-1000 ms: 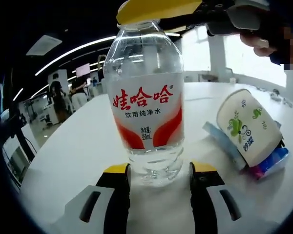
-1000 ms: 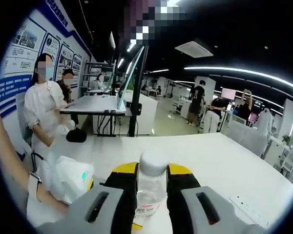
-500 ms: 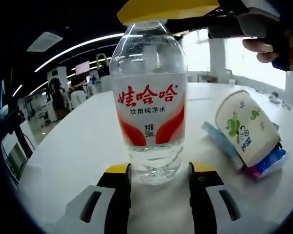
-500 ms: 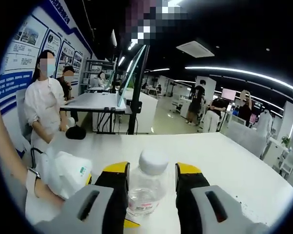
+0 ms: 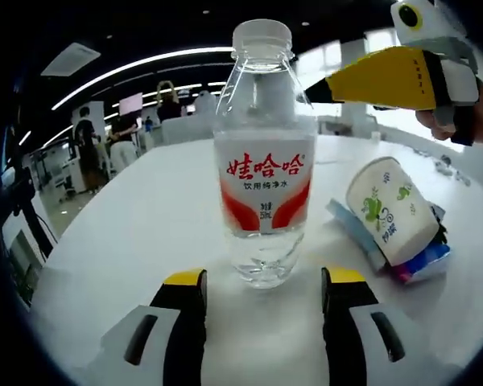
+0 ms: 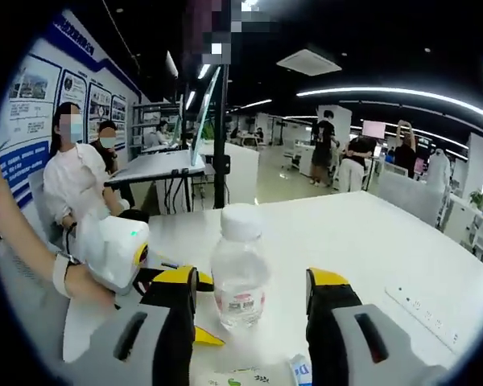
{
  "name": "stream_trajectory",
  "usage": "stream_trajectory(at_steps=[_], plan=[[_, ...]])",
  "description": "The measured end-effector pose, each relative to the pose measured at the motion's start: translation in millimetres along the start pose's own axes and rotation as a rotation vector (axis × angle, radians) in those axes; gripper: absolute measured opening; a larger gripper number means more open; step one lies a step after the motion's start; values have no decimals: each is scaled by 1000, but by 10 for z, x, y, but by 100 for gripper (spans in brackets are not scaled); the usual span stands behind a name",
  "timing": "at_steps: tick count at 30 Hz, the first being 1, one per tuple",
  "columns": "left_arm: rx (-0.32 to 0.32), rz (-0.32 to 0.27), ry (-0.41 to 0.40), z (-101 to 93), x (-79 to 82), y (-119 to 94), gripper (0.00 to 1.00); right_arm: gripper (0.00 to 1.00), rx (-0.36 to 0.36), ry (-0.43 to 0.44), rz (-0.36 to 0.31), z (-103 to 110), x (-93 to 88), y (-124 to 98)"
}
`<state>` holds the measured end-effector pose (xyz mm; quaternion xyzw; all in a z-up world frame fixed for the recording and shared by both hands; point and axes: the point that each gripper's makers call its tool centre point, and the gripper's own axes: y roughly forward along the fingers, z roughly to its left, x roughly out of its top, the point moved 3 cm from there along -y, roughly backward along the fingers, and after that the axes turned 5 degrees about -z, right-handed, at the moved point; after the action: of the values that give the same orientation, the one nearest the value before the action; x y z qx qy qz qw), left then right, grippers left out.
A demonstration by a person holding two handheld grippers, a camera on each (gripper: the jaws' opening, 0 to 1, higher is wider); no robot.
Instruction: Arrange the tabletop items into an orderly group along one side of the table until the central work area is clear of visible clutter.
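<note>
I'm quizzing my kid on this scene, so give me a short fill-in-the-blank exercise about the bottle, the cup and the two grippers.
1. The bottle stands upright with a ____ cap.
2. The cup is not upright; it lies on its ____.
3. The bottle's label has ____ characters on white.
4. The left gripper and the right gripper both have their jaws ____.

Missing words: white; side; red; open
</note>
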<state>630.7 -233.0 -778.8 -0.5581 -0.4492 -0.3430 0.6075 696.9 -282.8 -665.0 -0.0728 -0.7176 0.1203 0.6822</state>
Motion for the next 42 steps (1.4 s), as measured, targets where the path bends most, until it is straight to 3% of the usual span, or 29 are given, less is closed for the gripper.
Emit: stream_trajectory(at_steps=[8,11,16,22,35,42], plan=[[-46,67,-8,-24,-37,-144,65,63,58,93,91,14,-198,-263],[-53,90,-23,7,-61,-172,72,65,36,147,115,-39,-288,-367],[-76,117,-48,7,-80,-231,76,71,29,202,104,-81,-333,-532],[-126,164,-98,-17,-69,-308,82,78,23,354,139,-149,-488,-755],[-175,162,-176,-342,127,-507,90,87,-39,493,154,-283,-712,-1224],[-239,193,-165,-631,212,-513,82,86,-82,505,142,-287,-745,-1379]])
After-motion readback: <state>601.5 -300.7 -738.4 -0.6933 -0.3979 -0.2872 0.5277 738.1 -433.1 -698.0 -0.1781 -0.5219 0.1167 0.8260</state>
